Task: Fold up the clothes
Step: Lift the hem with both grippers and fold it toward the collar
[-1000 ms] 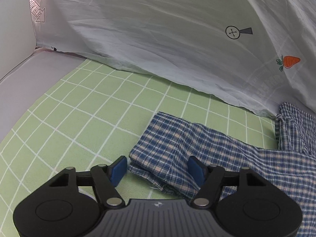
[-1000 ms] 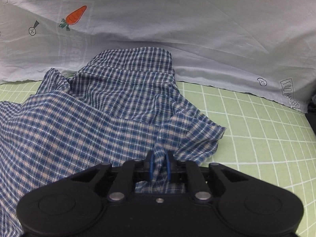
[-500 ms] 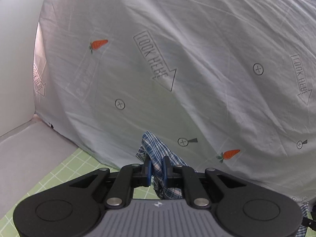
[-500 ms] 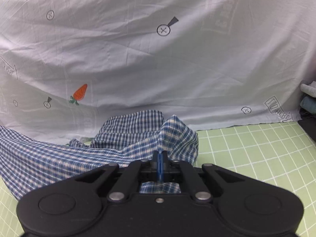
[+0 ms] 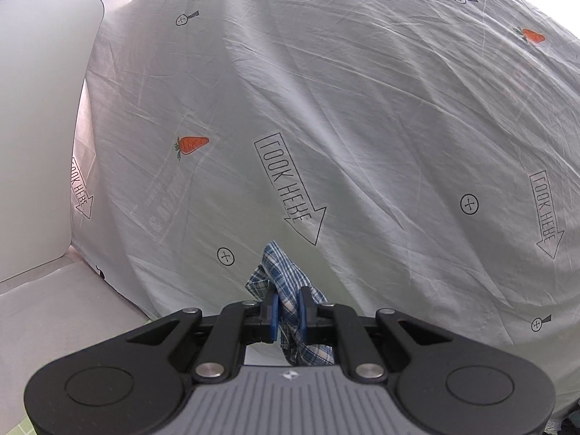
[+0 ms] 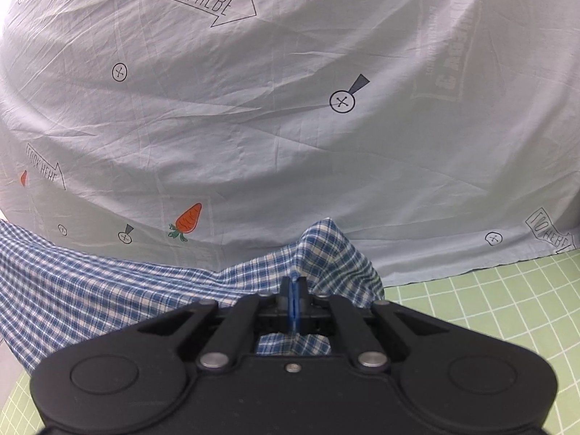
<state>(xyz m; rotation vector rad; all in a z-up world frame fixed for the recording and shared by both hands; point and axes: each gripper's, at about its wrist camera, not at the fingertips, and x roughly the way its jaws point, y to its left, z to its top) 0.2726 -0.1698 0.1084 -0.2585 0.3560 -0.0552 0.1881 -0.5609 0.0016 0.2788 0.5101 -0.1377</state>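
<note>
A blue and white checked shirt hangs between my two grippers, lifted off the mat. In the left wrist view my left gripper [image 5: 288, 306] is shut on a bunched corner of the shirt [image 5: 279, 272], which sticks up between the blue pads. In the right wrist view my right gripper [image 6: 294, 295] is shut on another part of the shirt [image 6: 326, 253]; the cloth stretches away to the left [image 6: 72, 282] and sags below the fingers. The rest of the shirt is hidden under the grippers.
A pale printed sheet with carrots and "LOOK HERE" arrows [image 5: 326, 127] hangs as a backdrop right ahead, also filling the right wrist view [image 6: 290, 108]. A green grid mat [image 6: 507, 297] lies below at the right. A white panel [image 5: 36, 127] stands at the left.
Both grippers have risen with the shirt, so the mat has dropped out of the left wrist view. The left gripper, open over the shirt a second ago, is now shut on it.
</note>
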